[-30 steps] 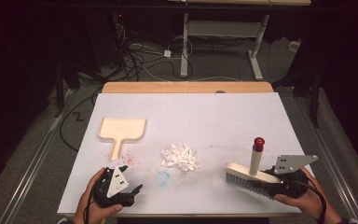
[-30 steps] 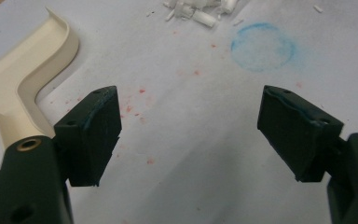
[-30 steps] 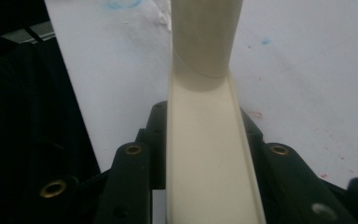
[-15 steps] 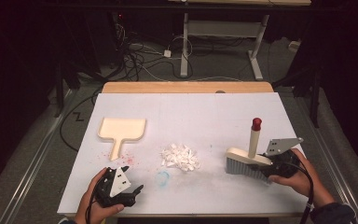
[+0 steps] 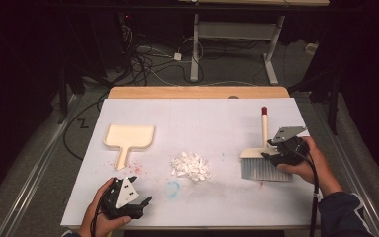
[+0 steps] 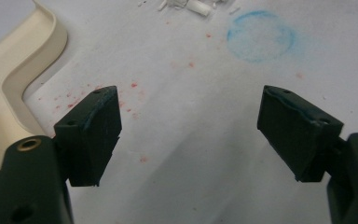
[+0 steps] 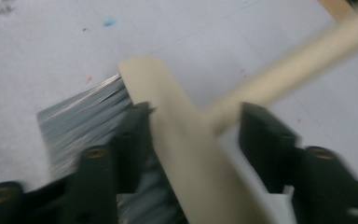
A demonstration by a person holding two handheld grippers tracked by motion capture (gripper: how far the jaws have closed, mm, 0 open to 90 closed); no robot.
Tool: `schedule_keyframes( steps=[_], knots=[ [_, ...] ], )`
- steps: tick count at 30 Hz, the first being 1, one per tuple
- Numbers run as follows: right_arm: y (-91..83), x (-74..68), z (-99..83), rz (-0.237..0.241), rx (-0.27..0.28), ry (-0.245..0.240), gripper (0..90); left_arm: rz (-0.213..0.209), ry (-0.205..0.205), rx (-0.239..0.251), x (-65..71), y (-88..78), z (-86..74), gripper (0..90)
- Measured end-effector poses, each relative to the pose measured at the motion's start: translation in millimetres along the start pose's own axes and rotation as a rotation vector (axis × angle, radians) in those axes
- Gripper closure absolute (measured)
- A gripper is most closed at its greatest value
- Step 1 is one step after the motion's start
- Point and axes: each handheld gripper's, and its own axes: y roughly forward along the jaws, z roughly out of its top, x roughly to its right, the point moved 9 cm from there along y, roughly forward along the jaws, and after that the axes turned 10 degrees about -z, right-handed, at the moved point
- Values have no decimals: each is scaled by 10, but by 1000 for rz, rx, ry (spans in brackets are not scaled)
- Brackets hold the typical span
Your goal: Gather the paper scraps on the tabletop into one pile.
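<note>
While the brush (image 5: pixel 265 165) is lying on the white table (image 5: pixel 217 118) with its bristles toward the person and its red-tipped handle pointing away, the right gripper (image 5: pixel 275 154) is straddling its cream head, jaws having just been opening, one pad seemingly touching and the other standing off. Well off to that gripper's left, paper scraps (image 5: pixel 190 166) are sitting, the dustpan (image 5: pixel 128 138) beyond. The left gripper (image 5: pixel 139 201) is resting wide open and empty just before the dustpan's handle.
</note>
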Motion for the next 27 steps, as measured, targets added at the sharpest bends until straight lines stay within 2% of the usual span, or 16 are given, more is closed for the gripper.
schedule_keyframes(
  steps=[1,2,6,8,11,14,18,22,27],
  knots=[
    [2,29,7,-27,5,21,515,-4,1,3,3,-2,0,206],
    [10,59,16,-38,16,35,541,-3,1,3,4,-5,0,206],
    [36,69,50,-37,70,144,518,1,2,11,4,-24,11,206],
    [42,117,71,-67,101,176,483,4,3,16,3,-29,18,206],
    [-4,175,118,-98,163,270,439,5,3,13,-3,-26,15,206],
    [-78,211,163,-128,209,312,395,3,5,11,-1,-22,14,206],
    [-216,236,242,-184,275,355,336,3,6,13,3,-27,18,206],
    [-385,227,334,-217,349,386,306,5,5,15,4,-29,22,206],
    [-543,150,405,-226,409,379,297,5,9,13,5,-34,25,206]
  ],
)
